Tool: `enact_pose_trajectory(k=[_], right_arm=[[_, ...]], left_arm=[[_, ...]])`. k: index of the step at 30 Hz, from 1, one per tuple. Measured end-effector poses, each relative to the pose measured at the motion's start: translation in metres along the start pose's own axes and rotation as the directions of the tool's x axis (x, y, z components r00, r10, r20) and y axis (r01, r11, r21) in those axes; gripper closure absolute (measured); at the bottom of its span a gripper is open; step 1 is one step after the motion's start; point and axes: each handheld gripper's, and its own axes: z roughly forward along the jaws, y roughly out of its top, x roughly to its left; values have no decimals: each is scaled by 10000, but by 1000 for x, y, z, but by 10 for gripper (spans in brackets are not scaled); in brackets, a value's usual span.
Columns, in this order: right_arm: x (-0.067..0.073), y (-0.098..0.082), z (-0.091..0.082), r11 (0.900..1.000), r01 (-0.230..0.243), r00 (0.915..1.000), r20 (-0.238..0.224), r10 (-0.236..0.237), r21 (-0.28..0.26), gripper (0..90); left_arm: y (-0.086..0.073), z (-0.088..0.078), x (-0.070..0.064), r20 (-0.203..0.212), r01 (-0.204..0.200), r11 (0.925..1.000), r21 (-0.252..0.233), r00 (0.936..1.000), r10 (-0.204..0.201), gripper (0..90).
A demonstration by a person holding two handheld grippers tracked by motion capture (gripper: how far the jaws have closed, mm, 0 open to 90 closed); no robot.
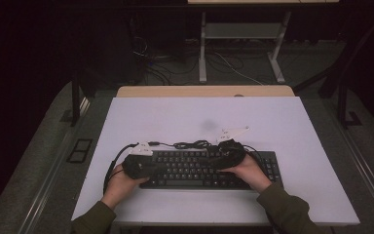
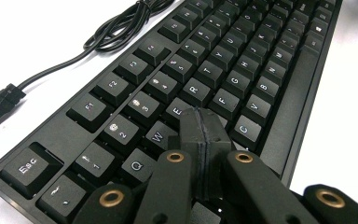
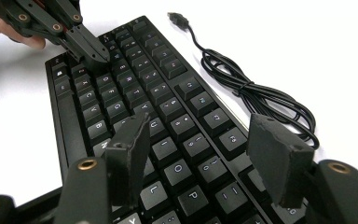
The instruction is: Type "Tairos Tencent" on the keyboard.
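A black keyboard (image 1: 199,169) lies on the white tabletop (image 1: 175,117), near its front edge. Its cable (image 1: 195,144) is bundled just behind it. My left gripper (image 1: 160,165) rests over the keyboard's left end. In the left gripper view its tips (image 2: 204,128) are pressed together over the keys near E and D, with nothing between them. My right gripper (image 1: 215,157) hovers over the right half of the letter keys. Its jaws (image 3: 199,123) stand wide apart above the O, L and P keys (image 3: 177,172). The left gripper (image 3: 91,46) also shows far off, touching the keys.
The cable bundle (image 3: 256,100) ends in a USB plug (image 3: 177,18) lying loose on the white surface. The plug end (image 2: 0,105) lies left of the keyboard's function row. Beyond the table is a dark floor with desk legs (image 1: 202,48) and loose wires.
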Motion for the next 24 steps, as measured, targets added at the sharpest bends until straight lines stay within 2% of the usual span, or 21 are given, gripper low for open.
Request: enact_pose_trajectory(k=[8,18,24], right_arm=[[0,0,0,10000,9,10000,0,-9,14,388],[0,0,-1,10000,-2,10000,41,2,-38,388],[0,0,-1,10000,-9,10000,38,9,-30,388]], left_arm=[[2,-5,0,-166,-33,9999,-121,9999,31,891],[3,-7,0,-132,80,9994,-347,9999,-85,887],[4,-10,-2,-32,221,9975,-671,9997,-223,822]])
